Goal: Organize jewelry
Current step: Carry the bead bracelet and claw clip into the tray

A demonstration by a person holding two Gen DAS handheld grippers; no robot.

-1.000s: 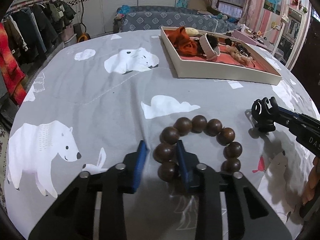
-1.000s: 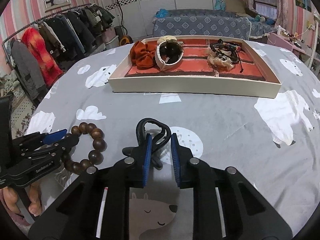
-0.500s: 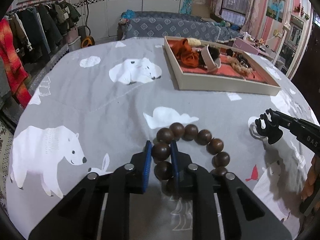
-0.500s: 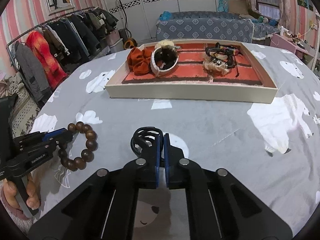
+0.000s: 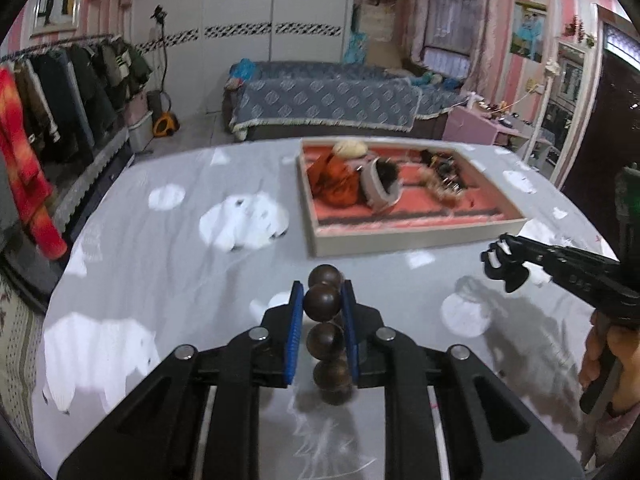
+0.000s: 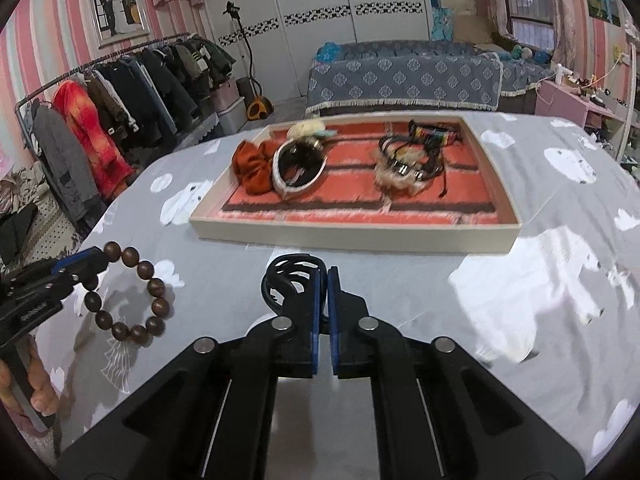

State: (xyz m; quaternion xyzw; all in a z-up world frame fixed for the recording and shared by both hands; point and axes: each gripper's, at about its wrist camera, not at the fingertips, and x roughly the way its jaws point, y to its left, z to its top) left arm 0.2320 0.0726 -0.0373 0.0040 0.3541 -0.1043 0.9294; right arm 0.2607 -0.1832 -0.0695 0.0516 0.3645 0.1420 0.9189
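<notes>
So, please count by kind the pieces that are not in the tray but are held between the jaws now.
brown bead bracelet: 1
black looped clip: 1
Total: 2

Pink striped walls (image 6: 36, 40) close the room. Ahead, a white wardrobe (image 6: 320, 20) with a black-and-white band fills the far wall; in front of it stands a bed (image 6: 404, 76) under a blue patterned cover. To the left, a rack (image 6: 120, 80) holds dark coats and one orange garment, with a framed picture (image 6: 116, 4) above and a steamer (image 6: 244, 60) beside it. To the right, a curtained window (image 5: 448, 40), a poster (image 5: 529, 30) and a pink desk (image 5: 480, 130). Nearest lies a grey cloth (image 5: 160, 272) printed with white bears and clouds
</notes>
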